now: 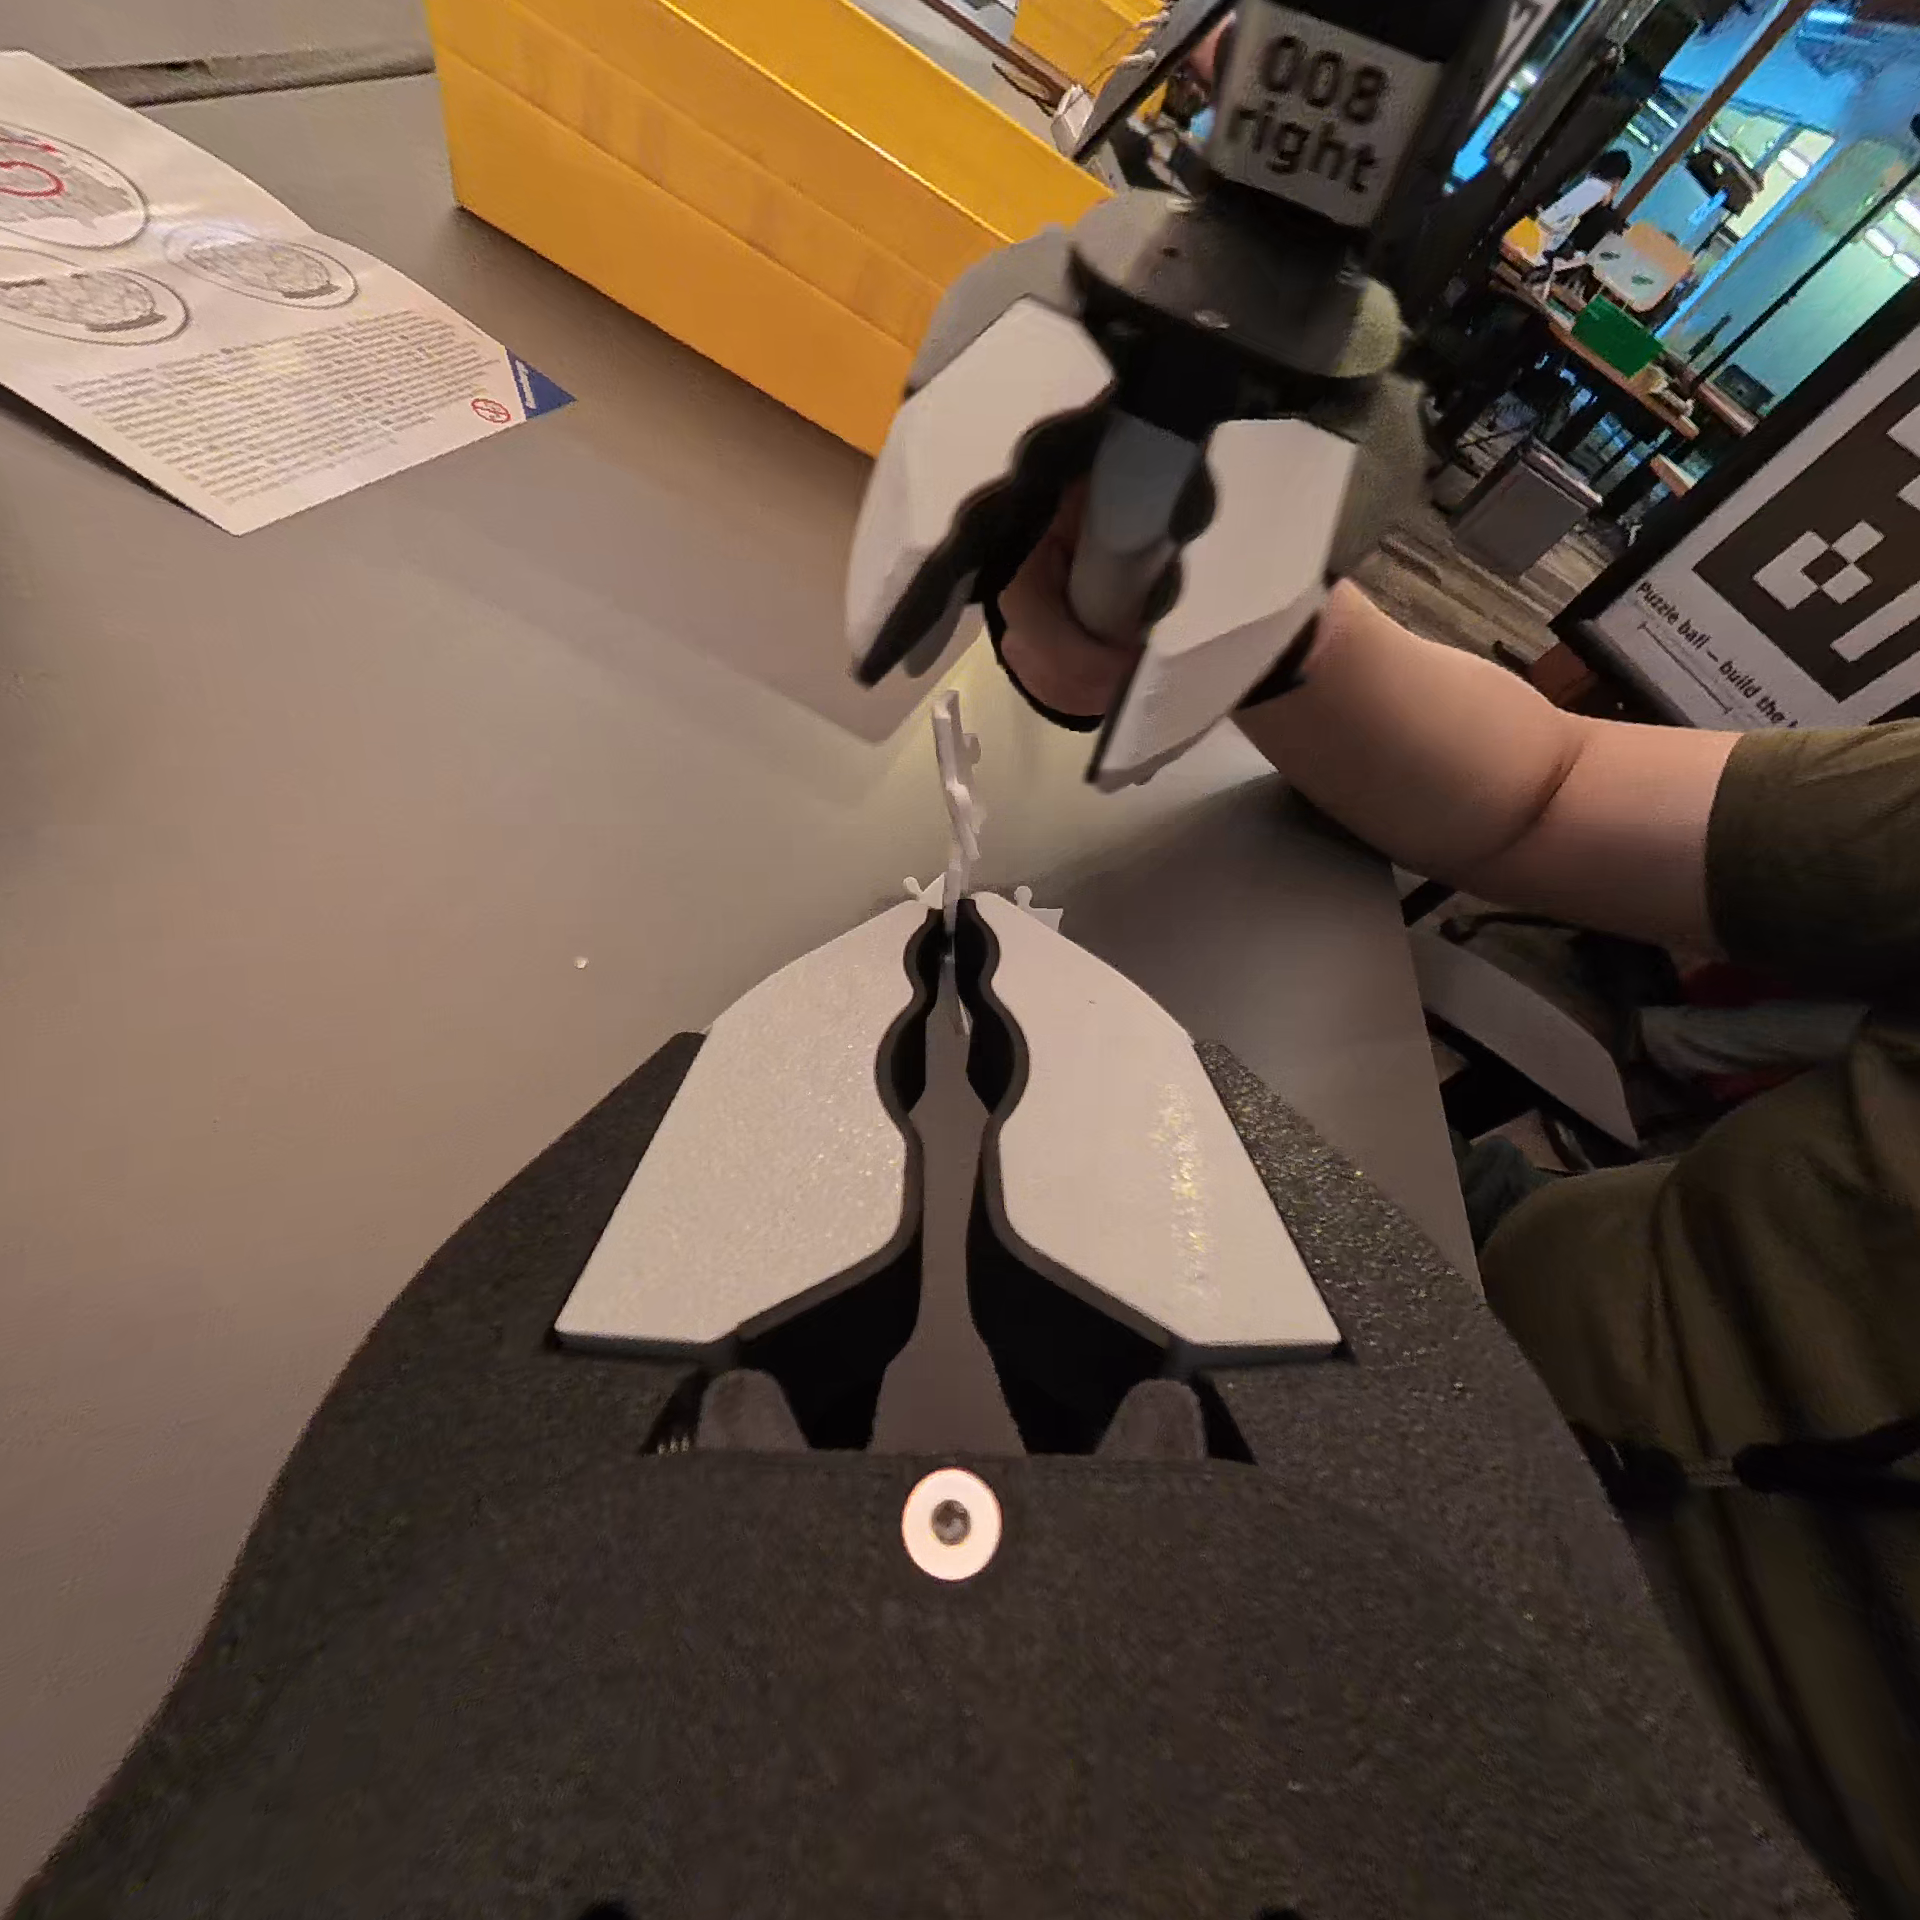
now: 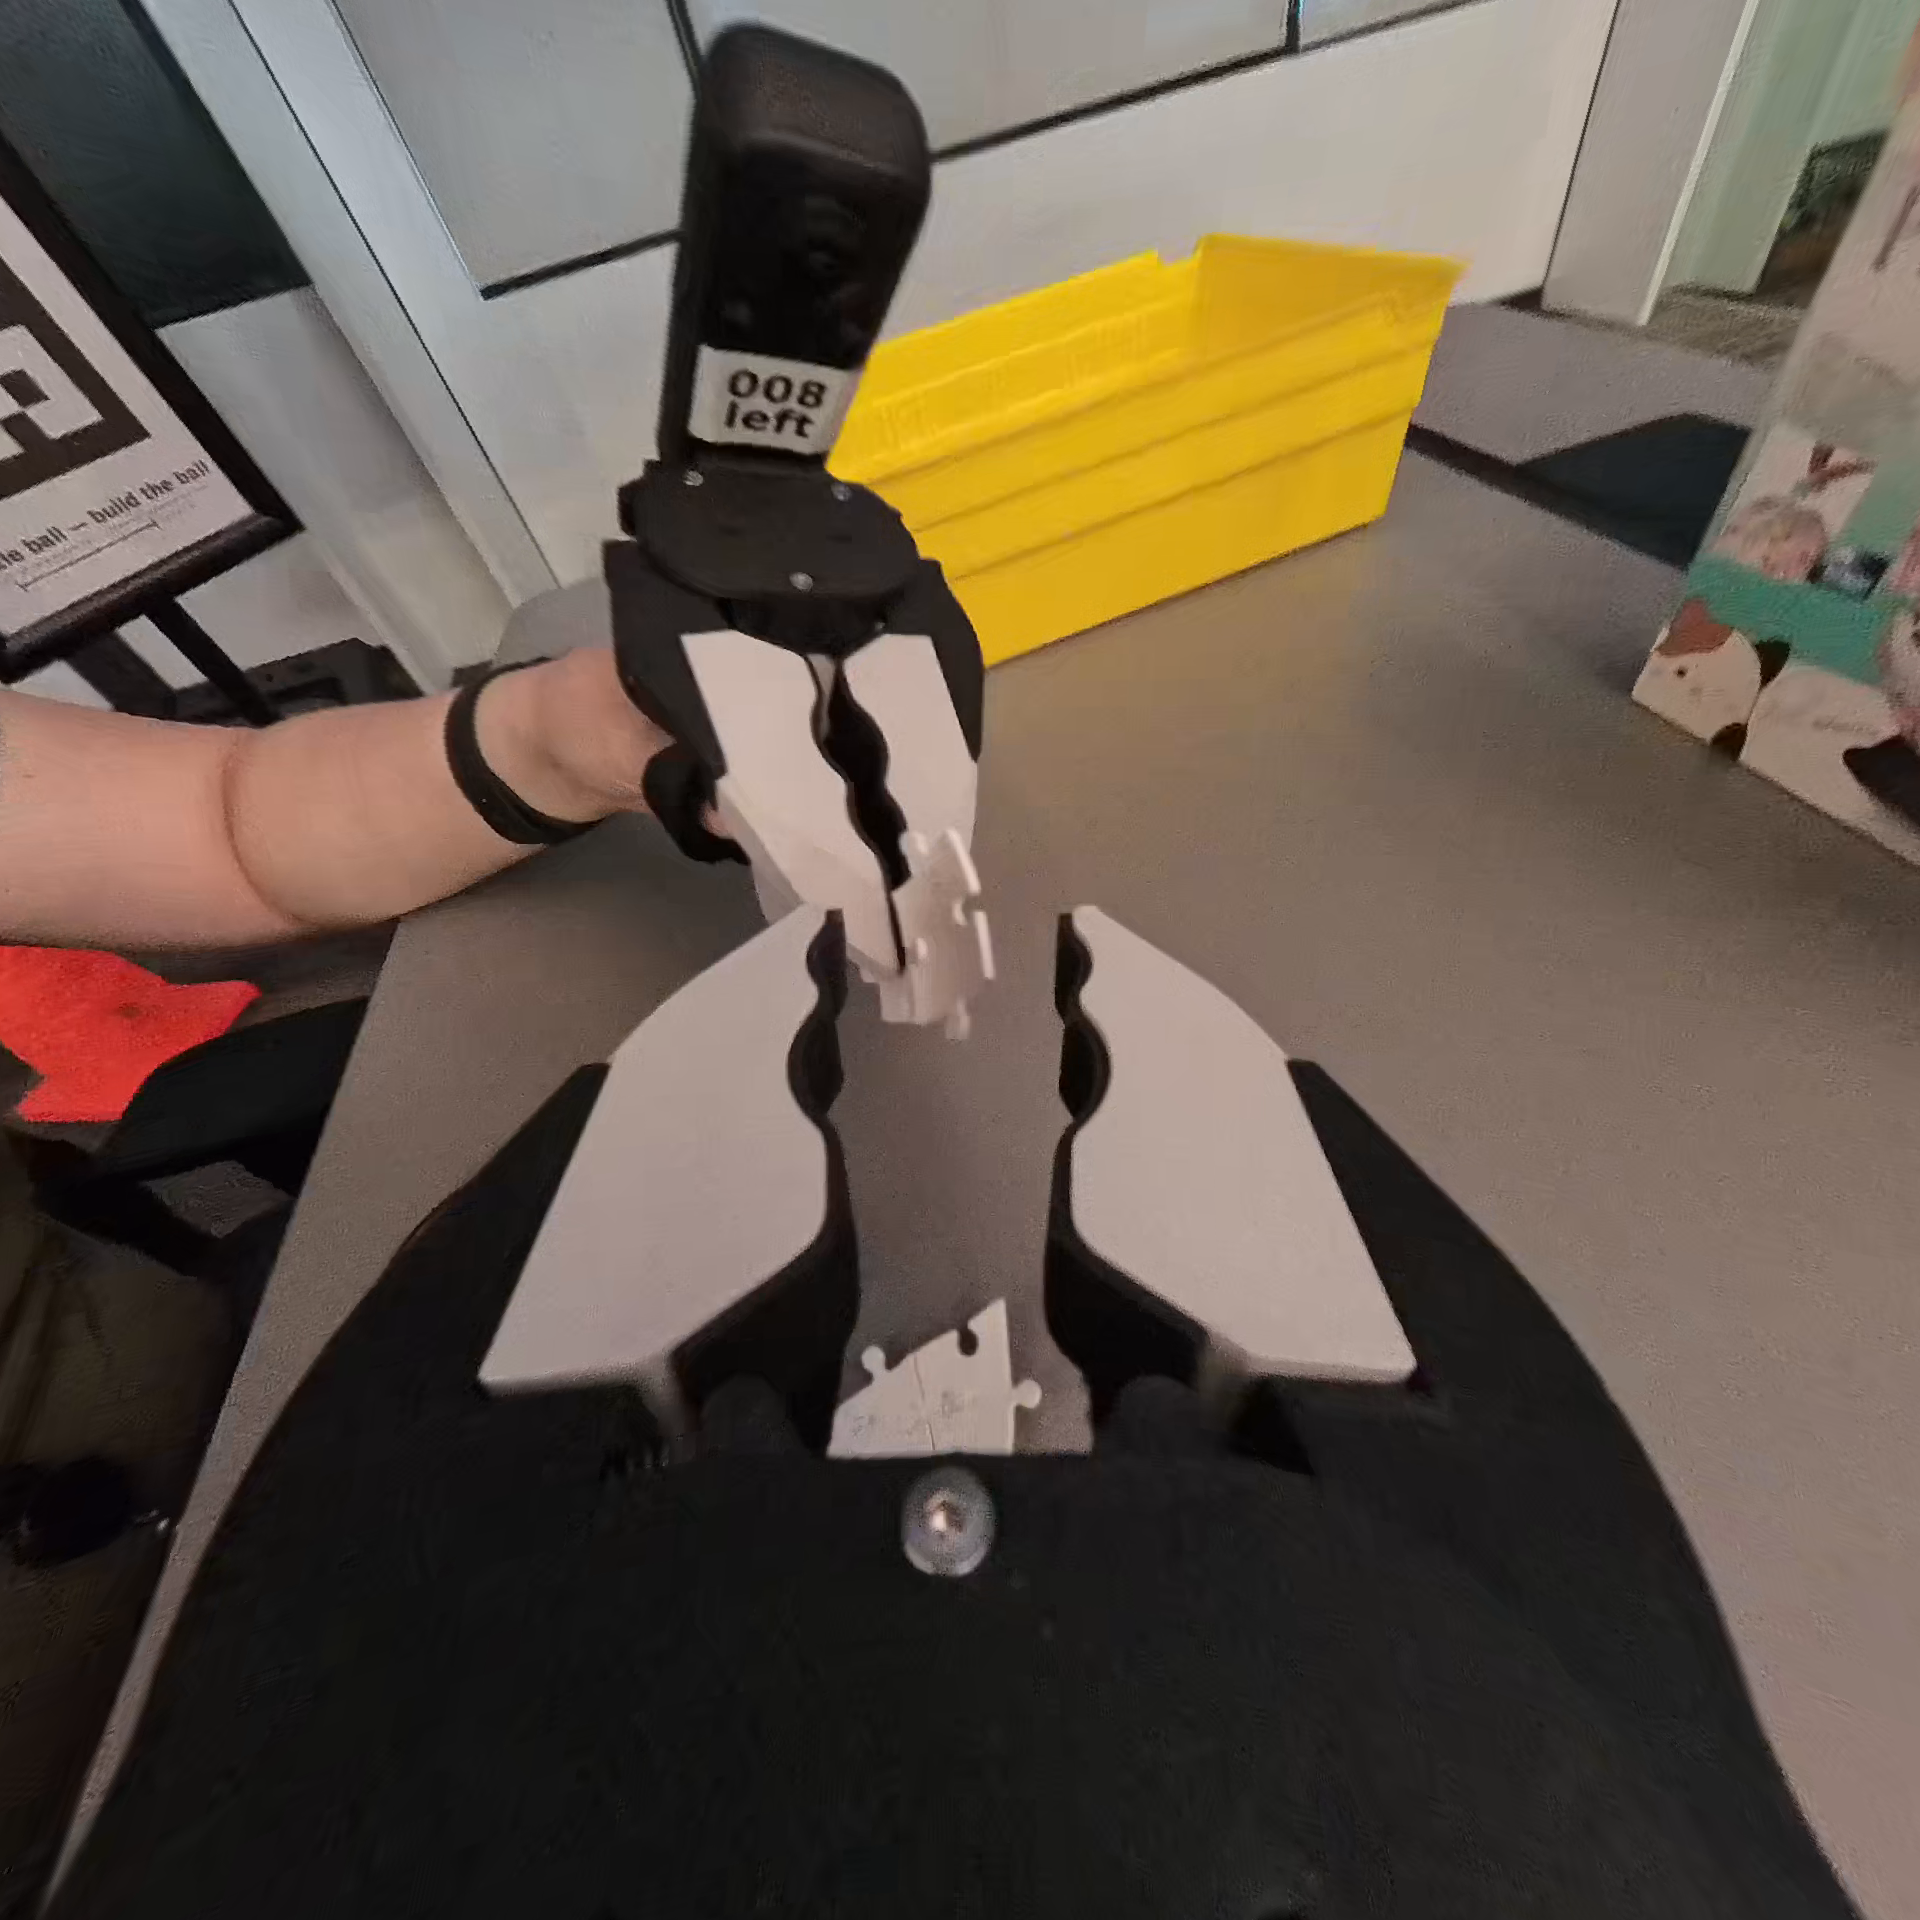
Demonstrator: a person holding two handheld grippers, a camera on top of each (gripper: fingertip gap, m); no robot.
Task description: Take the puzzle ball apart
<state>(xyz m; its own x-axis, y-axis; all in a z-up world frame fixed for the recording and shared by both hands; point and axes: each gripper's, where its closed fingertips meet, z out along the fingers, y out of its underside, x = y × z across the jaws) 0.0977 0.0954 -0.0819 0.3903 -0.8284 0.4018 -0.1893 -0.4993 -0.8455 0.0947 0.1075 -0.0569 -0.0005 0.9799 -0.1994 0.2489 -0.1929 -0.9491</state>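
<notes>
A grey table (image 2: 1351, 831) stands by a white panelled wall (image 2: 1143, 156). Beyond it, a framed sign (image 1: 1787, 540), distant desks (image 1: 1621, 343) and blue-lit windows (image 1: 1766, 208).

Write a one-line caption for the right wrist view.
Open right gripper faces the left gripper, shut on white puzzle pieces; yellow bin behind.

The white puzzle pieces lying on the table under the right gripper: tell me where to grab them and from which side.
The puzzle pieces on the table lie flat, apparently two still joined, narrowing to a point away from the camera. The open right gripper would probably do best coming down from above, fingers closing across the two slanted edges. The left gripper is shut on other pieces.
</notes>
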